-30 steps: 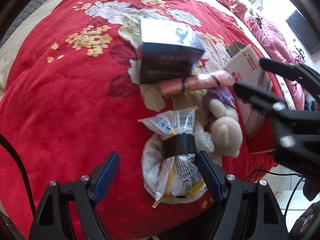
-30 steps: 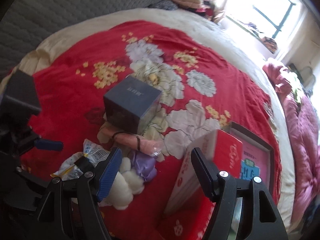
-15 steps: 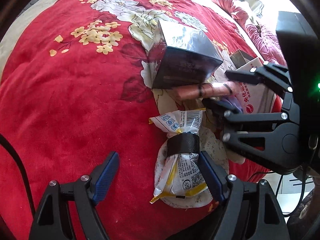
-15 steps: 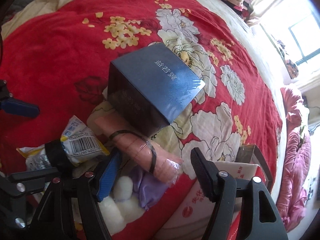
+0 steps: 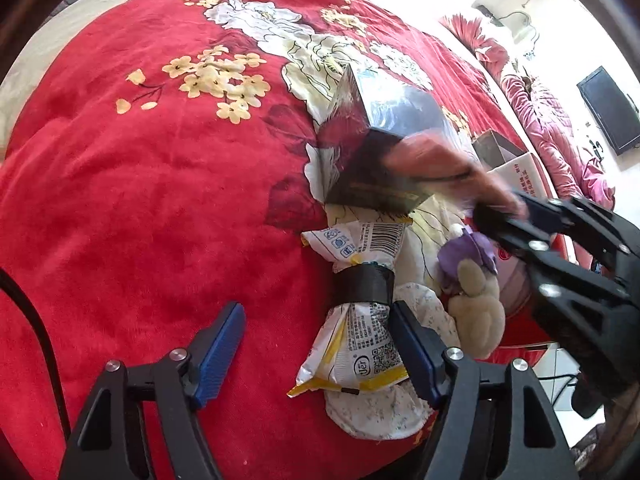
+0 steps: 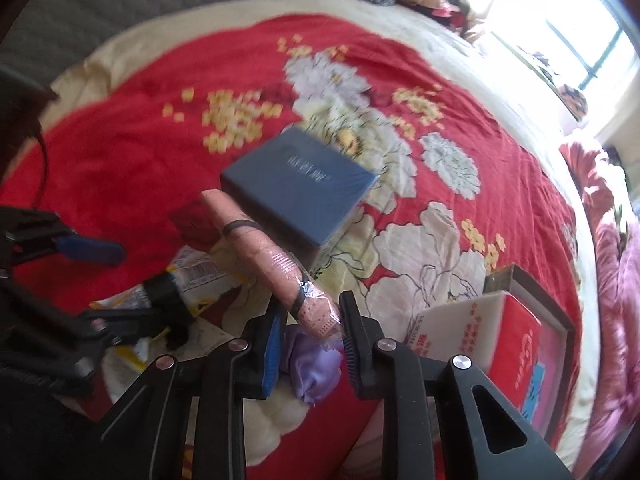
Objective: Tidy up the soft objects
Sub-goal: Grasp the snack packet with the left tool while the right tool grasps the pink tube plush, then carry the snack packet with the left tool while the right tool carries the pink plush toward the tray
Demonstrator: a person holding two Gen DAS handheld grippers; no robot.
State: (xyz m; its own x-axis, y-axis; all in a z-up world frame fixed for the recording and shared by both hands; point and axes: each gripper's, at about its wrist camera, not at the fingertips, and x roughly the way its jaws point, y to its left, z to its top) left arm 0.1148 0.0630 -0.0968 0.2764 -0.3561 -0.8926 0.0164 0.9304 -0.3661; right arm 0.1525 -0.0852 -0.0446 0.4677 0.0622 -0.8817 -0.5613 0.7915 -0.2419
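Right gripper [image 6: 308, 322]: jaws closing on the near end of the pink wrapped roll [image 6: 264, 250], which sits between the pads and slants away toward the dark blue box [image 6: 298, 190]; gripping one end probably lets the roll be drawn clear of the box and the purple-dressed plush toy [image 6: 310, 370] below the jaws. Left gripper [image 5: 316, 346]: jaws spread but closing, nothing pinched; the taped snack packet [image 5: 362, 322] lies on the red floral blanket [image 5: 132, 208] touching the inner face of the right-hand jaw, apparently the next pickup.

velvety red blanket [image 5: 160, 200]; glossy film-wrapped box [image 6: 296, 184]
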